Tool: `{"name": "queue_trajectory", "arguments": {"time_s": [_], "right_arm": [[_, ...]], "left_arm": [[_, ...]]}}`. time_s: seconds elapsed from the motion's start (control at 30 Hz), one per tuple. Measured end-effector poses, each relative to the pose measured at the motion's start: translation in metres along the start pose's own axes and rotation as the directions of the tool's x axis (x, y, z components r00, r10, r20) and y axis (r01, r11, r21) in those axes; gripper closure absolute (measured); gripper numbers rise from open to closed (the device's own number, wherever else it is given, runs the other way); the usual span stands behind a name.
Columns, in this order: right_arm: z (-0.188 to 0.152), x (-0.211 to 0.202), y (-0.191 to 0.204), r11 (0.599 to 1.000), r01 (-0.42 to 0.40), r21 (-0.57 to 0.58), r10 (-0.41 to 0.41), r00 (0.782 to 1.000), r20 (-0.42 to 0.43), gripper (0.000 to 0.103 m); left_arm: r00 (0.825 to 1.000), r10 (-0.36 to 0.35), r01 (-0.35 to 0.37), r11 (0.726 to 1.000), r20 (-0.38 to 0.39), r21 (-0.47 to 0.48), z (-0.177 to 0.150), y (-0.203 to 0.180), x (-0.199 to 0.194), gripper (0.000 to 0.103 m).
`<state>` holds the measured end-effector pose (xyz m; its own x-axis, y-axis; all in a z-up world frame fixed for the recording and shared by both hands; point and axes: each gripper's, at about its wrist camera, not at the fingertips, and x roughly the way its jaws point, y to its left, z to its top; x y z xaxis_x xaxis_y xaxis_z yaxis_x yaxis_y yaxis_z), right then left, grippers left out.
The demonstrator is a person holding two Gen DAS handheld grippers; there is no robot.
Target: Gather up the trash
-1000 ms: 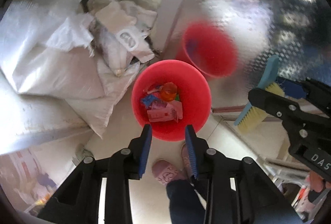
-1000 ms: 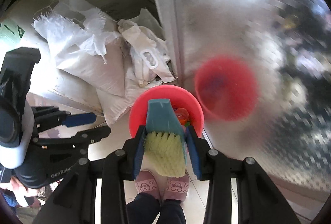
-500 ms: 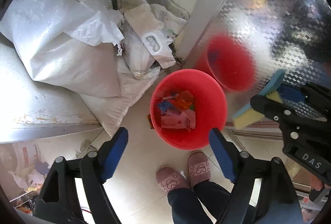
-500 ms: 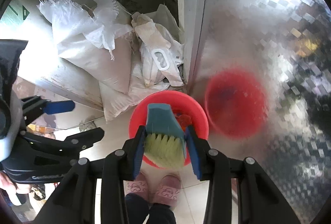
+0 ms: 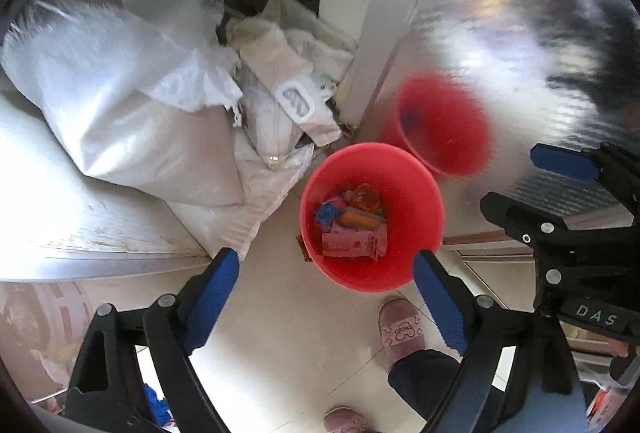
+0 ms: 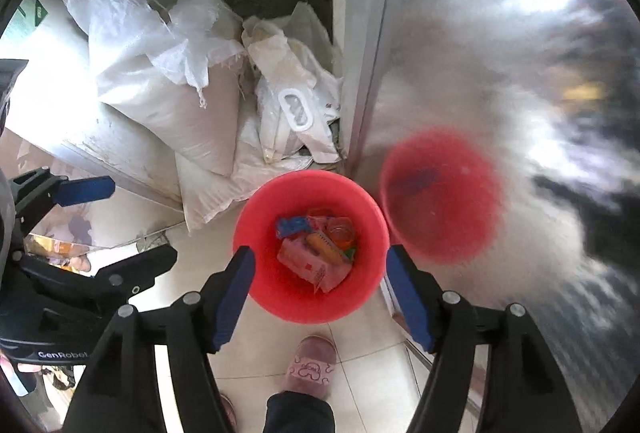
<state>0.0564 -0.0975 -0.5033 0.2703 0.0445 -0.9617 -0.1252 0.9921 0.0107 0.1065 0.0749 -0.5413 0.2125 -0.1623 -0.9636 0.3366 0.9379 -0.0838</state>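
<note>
Above the red bucket [image 6: 312, 245] at 6 o'clock, my right gripper [image 6: 320, 297] and left gripper [image 5: 326, 297] have just been opening, both empty now; brush gone, trash [image 6: 316, 253] lies binned.

Red bucket [image 6: 280, 297], white woven sacks [image 6: 160, 81], pink patterned slipper [image 6: 308, 365], blue-padded black tongs [image 6: 320, 297].

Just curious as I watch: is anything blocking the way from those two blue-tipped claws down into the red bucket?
Nothing visible. The red bucket sits open-topped on the floor, directly below the open left gripper and right gripper, with only trash lying inside.
</note>
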Motion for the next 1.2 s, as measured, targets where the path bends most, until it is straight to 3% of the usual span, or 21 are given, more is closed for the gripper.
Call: {"name": "queue_trajectory", "arguments": {"time_s": [0.27, 0.47, 0.63, 0.93, 1.1, 1.2], "right_arm": [[-0.009, -0.087, 0.015, 0.997, 0.040, 0.064, -0.046, 0.995, 0.085, 0.034], [-0.019, -0.181, 0.035, 0.989, 0.098, 0.115, -0.117, 0.979, 0.169, 0.033], [-0.023, -0.279, 0.048, 0.975, 0.146, 0.168, -0.184, 0.955, 0.234, 0.032], [-0.028, -0.437, 0.072, 0.958, 0.210, 0.196, -0.279, 0.843, 0.460, 0.016], [-0.036, -0.491, 0.083, 0.945, 0.234, 0.228, -0.323, 0.773, 0.545, 0.001], [-0.041, -0.517, 0.089, 0.940, 0.245, 0.239, -0.340, 0.745, 0.574, 0.001]], "left_arm": [[0.994, 0.003, -0.009, 0.998, 0.111, 0.058, -0.014, -0.005, -0.091, 0.013], [0.981, 0.026, -0.034, 0.999, 0.192, 0.042, -0.031, -0.011, -0.185, 0.013], [0.953, 0.056, -0.064, 0.998, 0.296, 0.017, -0.041, -0.021, -0.286, 0.013], [0.839, 0.071, -0.084, 0.996, 0.540, 0.001, -0.055, -0.031, -0.452, 0.013], [0.771, 0.085, -0.107, 0.994, 0.631, -0.002, -0.065, -0.036, -0.521, 0.013], [0.732, 0.080, -0.111, 0.994, 0.676, 0.002, -0.074, -0.039, -0.553, 0.013]]}}
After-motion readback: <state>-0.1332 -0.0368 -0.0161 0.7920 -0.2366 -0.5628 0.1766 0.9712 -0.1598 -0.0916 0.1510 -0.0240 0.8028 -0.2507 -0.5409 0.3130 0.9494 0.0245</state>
